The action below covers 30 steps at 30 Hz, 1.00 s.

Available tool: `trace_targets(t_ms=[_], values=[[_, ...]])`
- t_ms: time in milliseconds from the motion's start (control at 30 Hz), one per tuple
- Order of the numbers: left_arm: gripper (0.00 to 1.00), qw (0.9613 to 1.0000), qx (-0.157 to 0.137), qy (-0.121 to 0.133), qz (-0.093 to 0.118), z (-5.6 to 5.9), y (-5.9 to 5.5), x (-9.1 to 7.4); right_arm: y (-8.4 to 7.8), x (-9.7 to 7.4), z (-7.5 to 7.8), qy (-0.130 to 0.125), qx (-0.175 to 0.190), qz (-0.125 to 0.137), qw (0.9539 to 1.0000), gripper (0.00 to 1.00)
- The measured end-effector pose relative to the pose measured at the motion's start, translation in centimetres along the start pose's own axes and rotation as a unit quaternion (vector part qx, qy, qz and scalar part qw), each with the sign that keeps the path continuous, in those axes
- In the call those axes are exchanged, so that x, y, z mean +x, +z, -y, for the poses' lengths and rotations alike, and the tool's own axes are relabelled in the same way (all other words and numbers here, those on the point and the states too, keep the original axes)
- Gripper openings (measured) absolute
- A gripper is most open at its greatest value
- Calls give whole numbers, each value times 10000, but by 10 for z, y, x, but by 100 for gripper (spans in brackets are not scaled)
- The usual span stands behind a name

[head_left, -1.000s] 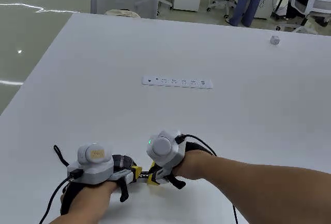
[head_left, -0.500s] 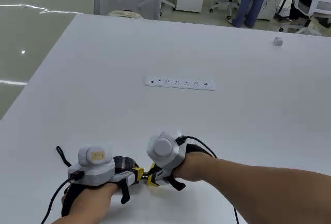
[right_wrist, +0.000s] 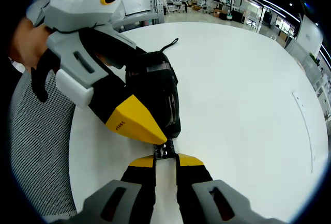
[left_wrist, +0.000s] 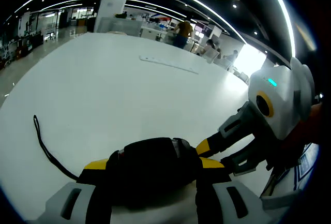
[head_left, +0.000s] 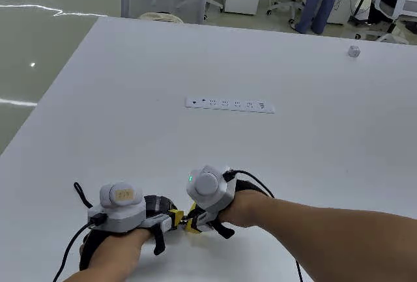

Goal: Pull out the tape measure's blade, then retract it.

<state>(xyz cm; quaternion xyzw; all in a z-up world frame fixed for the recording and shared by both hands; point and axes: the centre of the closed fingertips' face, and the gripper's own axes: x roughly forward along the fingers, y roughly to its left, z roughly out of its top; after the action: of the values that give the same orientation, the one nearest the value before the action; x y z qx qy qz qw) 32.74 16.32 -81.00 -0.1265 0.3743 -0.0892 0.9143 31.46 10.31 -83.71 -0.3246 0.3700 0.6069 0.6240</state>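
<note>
Left gripper [left_wrist: 154, 168] clamps the tape [right_wrist: 155, 87] between its 2 jaws; right gripper [right_wrist: 165, 159], just ahead, pinches the blade tip [right_wrist: 164, 149], jaws nearly together.

tape measure [right_wrist: 155, 92]: black plastic, slight sheen | table [head_left: 195, 60]: white, smooth, matt | floor [head_left: 39, 34]: glossy | power strip [head_left: 229, 105]: white plastic
</note>
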Motion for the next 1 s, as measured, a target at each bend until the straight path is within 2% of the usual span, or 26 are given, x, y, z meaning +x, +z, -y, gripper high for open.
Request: trace_targets(t_ms=[167, 400, 700, 1000], values=[[62, 10000, -15, -32, 27, 0, 1, 0, 0, 0, 1, -1, 37, 36, 10000, 13], [61, 10000, 43, 55, -11, 0, 1, 0, 2, 1, 0, -48, 87, 16, 9999, 13], [61, 10000, -7, -14, -34, 0, 1, -1, 5, 2, 0, -20, 70, 134, 9999, 13], [61, 10000, -19, -34, -32, 0, 1, -1, 7, 3, 0, -9, 45, 112, 9999, 13]])
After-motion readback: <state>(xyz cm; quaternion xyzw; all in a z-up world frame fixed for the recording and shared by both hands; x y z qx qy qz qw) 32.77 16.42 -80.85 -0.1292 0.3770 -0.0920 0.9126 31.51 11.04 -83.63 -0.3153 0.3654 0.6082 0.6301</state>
